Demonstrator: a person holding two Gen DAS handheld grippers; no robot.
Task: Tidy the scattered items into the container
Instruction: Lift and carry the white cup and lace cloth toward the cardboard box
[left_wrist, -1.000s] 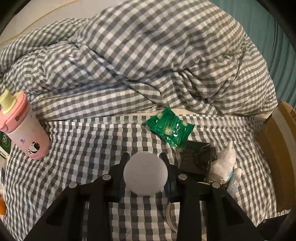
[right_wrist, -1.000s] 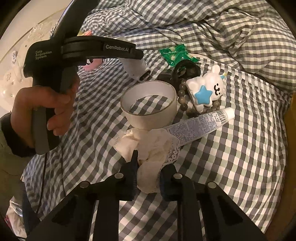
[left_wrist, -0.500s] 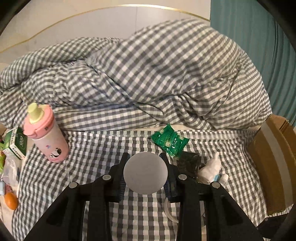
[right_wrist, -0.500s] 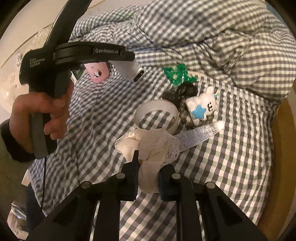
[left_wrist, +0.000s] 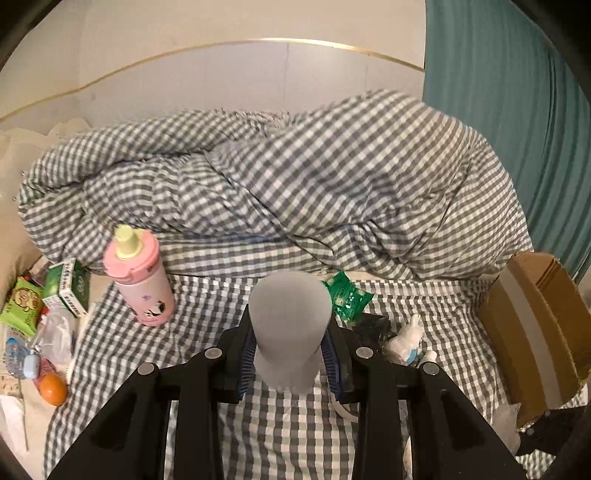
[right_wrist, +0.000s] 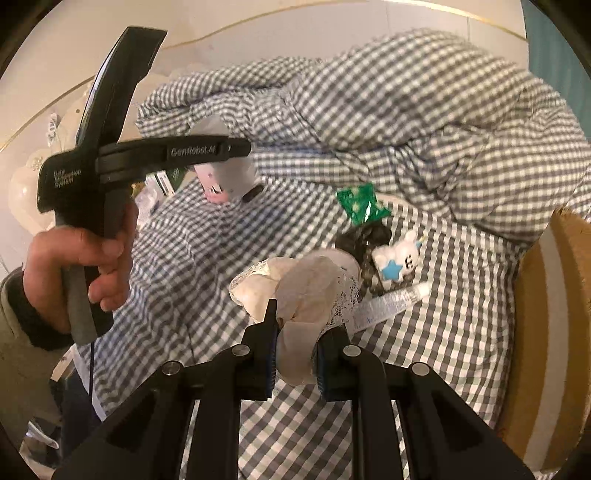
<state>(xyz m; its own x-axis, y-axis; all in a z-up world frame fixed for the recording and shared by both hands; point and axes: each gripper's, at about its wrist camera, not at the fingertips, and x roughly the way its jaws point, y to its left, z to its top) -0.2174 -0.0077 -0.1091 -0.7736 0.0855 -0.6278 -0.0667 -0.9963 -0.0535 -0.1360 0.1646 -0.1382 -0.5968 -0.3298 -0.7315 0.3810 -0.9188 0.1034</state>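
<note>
Gingham in grey and white covers the bed where we work, and a heaped duvet of the same check rises behind everything. In our left gripper we pinch a smooth grey-white rounded object, held up off the sheet. Our right gripper is pressed together on a cream lace cloth, which bunches above the jaws and hides part of the clutter behind it.

On the sheet past the cloth lie a green packet, a dark beaded bundle, a white bear toy with a blue star, and a white tube; the bundle, toy and tube sit close together. A pink bottle stands upright to the left, well apart from them, and beyond it at the bed's edge are a green box, an orange ball and other small things.

At the right edge stands the cardboard box. A pale headboard with a gold line and a teal curtain close the room behind.
</note>
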